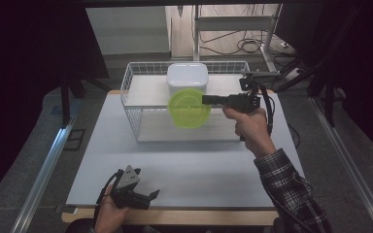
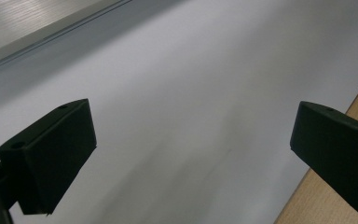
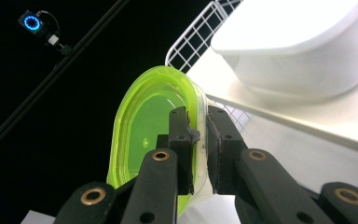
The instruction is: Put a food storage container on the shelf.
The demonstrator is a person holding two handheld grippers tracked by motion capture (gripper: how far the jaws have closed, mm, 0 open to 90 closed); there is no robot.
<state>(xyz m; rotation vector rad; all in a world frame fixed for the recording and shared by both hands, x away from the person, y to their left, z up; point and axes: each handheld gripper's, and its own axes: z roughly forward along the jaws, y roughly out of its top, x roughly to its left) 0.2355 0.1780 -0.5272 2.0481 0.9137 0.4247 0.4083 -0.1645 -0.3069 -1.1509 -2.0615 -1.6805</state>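
A round lime-green container with a clear rim hangs in the air over the wire basket, held by its edge. My right gripper is shut on that rim and points left from the hand. In the right gripper view the jaws pinch the wall of the green container, one jaw inside it and one outside. A white lidded box sits inside the basket, behind the green container. My left gripper rests low at the table's near edge, jaws wide apart over the bare white mat, nothing between them.
The basket stands at the far middle of the white mat and has a pale board for a floor. A wooden table edge runs close beside my left gripper. Metal rails flank the table on both sides.
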